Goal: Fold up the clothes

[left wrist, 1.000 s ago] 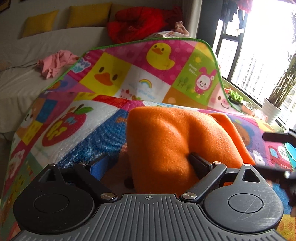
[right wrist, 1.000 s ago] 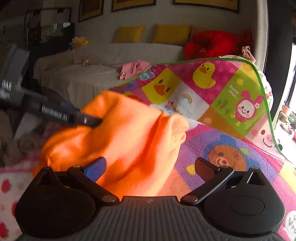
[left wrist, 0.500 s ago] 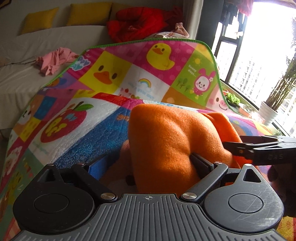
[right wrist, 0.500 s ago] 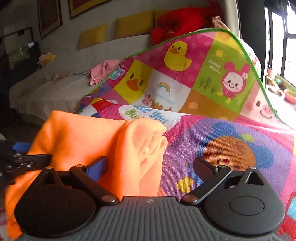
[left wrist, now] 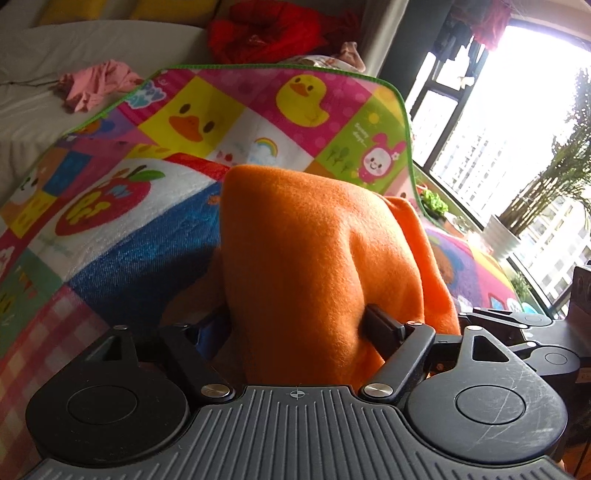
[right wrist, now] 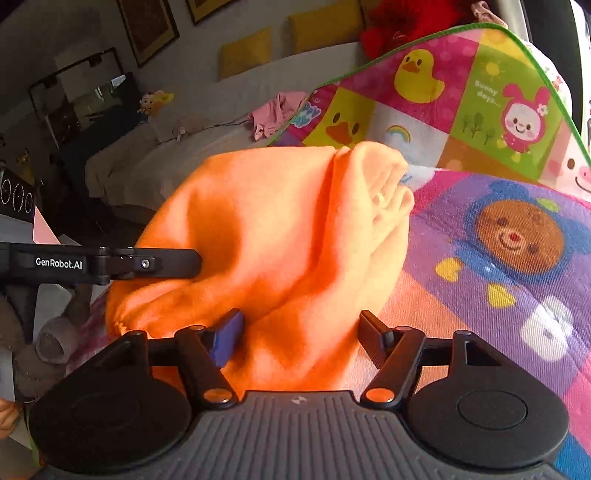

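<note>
The orange fleece garment (left wrist: 314, 258) is bunched into a raised mound on the patterned play mat (left wrist: 110, 236), toward the near side of the mat. The mat carries cartoon panels: ducks, a rabbit, an apple and a bear. Its far edge, trimmed in green, stands up behind the garment.

Left gripper (left wrist: 295, 325): the jaws stand at a moderate gap with the fleece filling the space between them. The right finger (left wrist: 382, 326) presses into the fabric; the blue-padded left finger (left wrist: 210, 332) is mostly hidden behind the cloth. The gripper grasps the garment. In the right wrist view the same gripper (right wrist: 184, 263) enters from the left edge, its fingertips at the side of the mound, where the fabric dimples inward.

Right gripper (right wrist: 299, 332): the jaws stand apart with a fold of the fleece lying between them. The blue-padded finger (right wrist: 229, 334) touches the fabric; the black finger (right wrist: 373, 334) sits at the edge of the cloth. Whether the fold is clamped cannot be told. In the left wrist view part of this gripper's body shows at the right edge, just beside the garment.

Background: a sofa (left wrist: 55, 55) draped in a pale cover carries a pink garment (left wrist: 96, 83), a red item (left wrist: 266, 29) and yellow cushions (right wrist: 325, 24). A potted plant (left wrist: 509, 236) stands by the window (left wrist: 517, 122).
</note>
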`<action>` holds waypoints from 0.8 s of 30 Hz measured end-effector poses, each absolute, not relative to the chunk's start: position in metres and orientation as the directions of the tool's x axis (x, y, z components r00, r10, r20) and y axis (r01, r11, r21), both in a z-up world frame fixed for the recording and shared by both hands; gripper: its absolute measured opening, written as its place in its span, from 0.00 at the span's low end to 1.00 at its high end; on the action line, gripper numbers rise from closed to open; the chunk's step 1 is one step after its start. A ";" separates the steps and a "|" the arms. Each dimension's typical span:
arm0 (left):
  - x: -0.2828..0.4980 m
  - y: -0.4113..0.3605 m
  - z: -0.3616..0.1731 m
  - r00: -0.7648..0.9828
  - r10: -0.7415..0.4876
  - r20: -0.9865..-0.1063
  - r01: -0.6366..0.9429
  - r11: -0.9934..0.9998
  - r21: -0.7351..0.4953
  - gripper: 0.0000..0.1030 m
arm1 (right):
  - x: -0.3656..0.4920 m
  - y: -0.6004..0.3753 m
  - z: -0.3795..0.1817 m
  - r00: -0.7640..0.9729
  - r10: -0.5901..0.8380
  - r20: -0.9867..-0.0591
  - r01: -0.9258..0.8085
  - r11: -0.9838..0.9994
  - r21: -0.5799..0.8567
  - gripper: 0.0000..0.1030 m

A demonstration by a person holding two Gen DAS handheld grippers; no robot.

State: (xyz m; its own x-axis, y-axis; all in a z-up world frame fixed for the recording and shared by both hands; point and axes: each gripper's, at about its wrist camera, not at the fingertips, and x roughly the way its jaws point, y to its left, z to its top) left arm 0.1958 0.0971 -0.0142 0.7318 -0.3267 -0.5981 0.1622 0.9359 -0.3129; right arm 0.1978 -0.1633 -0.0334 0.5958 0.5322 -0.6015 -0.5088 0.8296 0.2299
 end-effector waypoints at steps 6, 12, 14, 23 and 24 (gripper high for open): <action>0.231 0.113 -0.013 0.775 -0.245 -0.582 0.096 0.957 -0.274 0.74 | 0.243 -0.121 -0.031 0.648 0.512 -0.564 -0.562 0.821 0.101 0.61; 0.243 0.124 -0.017 0.783 -0.240 -0.574 0.080 0.954 -0.290 0.76 | 0.278 -0.111 -0.032 0.647 0.522 -0.556 -0.559 0.820 0.119 0.62; 0.242 0.123 -0.017 0.785 -0.240 -0.572 0.088 0.956 -0.281 0.76 | 0.281 -0.115 -0.027 0.636 0.534 -0.557 -0.564 0.814 0.137 0.62; 0.240 0.122 -0.020 0.784 -0.248 -0.569 0.104 0.956 -0.273 0.76 | 0.319 -0.112 0.039 0.737 0.540 -0.407 -0.532 0.834 0.145 0.63; 0.240 0.123 -0.020 0.784 -0.248 -0.569 0.105 0.956 -0.273 0.77 | 0.328 -0.104 0.043 0.749 0.531 -0.397 -0.527 0.840 0.130 0.63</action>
State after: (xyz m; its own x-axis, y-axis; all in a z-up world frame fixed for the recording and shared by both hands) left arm 0.2402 0.1226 -0.0203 0.7838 -0.2485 -0.5692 0.1046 0.9562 -0.2733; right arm 0.3282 -0.1041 0.0431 0.7486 0.5313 -0.3967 -0.5273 0.8397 0.1297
